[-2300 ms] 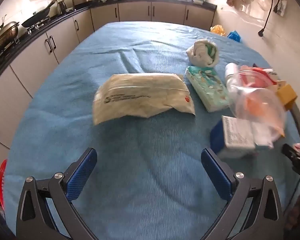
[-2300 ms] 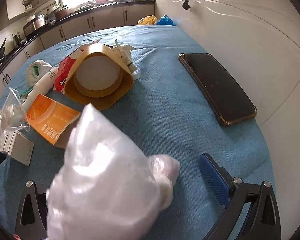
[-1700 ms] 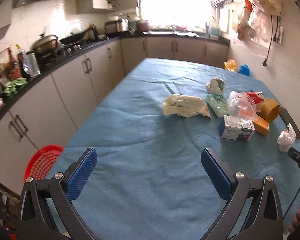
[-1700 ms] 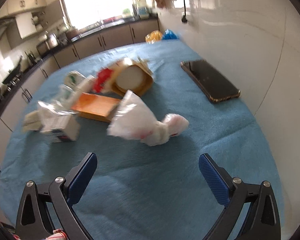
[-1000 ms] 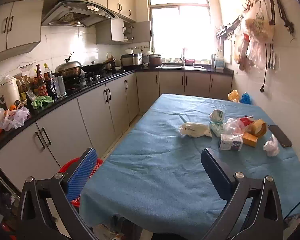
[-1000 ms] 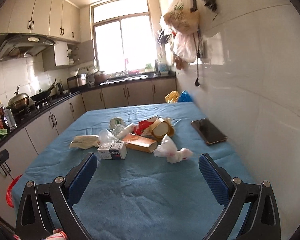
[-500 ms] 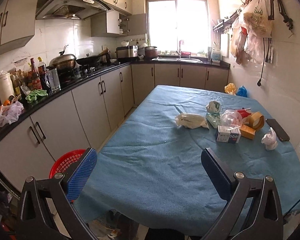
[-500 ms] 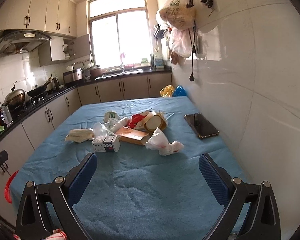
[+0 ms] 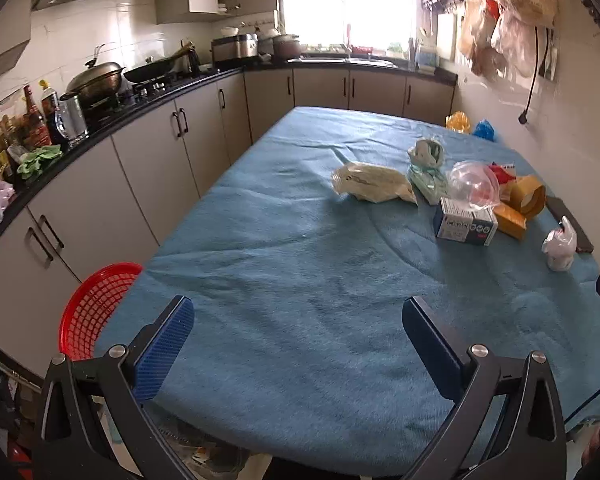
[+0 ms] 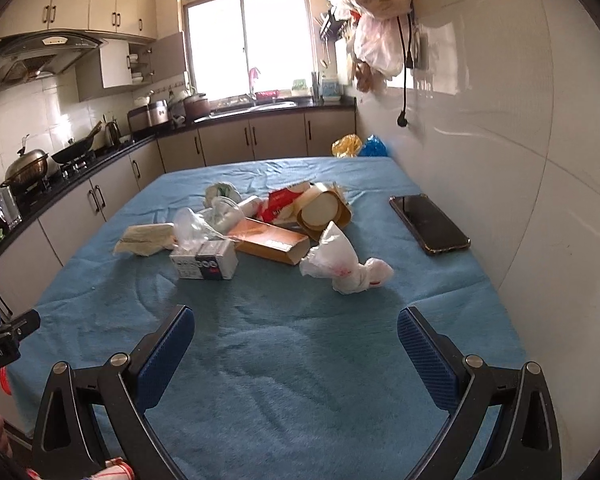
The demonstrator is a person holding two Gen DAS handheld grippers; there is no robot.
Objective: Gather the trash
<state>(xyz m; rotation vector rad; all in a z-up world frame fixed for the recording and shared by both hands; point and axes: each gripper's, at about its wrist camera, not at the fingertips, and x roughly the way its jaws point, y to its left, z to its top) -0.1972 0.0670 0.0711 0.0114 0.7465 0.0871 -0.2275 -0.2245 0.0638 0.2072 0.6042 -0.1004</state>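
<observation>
Red basket [image 9: 94,312]: seen at the far left of the left wrist view, set low on the floor beside the near left corner of the table, in front of the cabinets.
Left gripper [image 9: 296,340]: held above the near edge of the table; its blue-padded jaws are spread wide apart and nothing is held between them.
Table [image 9: 284,280]: covered by a blue cloth; the near half is bare cloth, and the trash is gathered on the far right part.
Cream paper bag [image 9: 370,188]: laid flat at the left end of the trash cluster, on the cloth.
Green-and-white packets [image 9: 426,168]: placed just right of the cream paper bag, one behind the other.
Small printed box [image 10: 203,264]: set at the near side of the cluster, with a clear plastic bag [image 10: 192,226] resting on top of it.
Orange carton [image 10: 270,242]: lying flat, just right of the small printed box, its open end turned toward the white bag.
Tape roll [image 10: 324,210]: tilted on its side behind the orange carton, next to a red-and-white wrapper [image 10: 278,202].
White plastic bag [image 10: 342,266]: crumpled, lying on the cloth at the near right of the cluster, apart from the tongs.
Right gripper [image 10: 296,340]: held over the near part of the table, jaws wide apart and empty.
Phone [image 10: 428,224]: lying flat near the right edge of the table, close to the tiled wall.
</observation>
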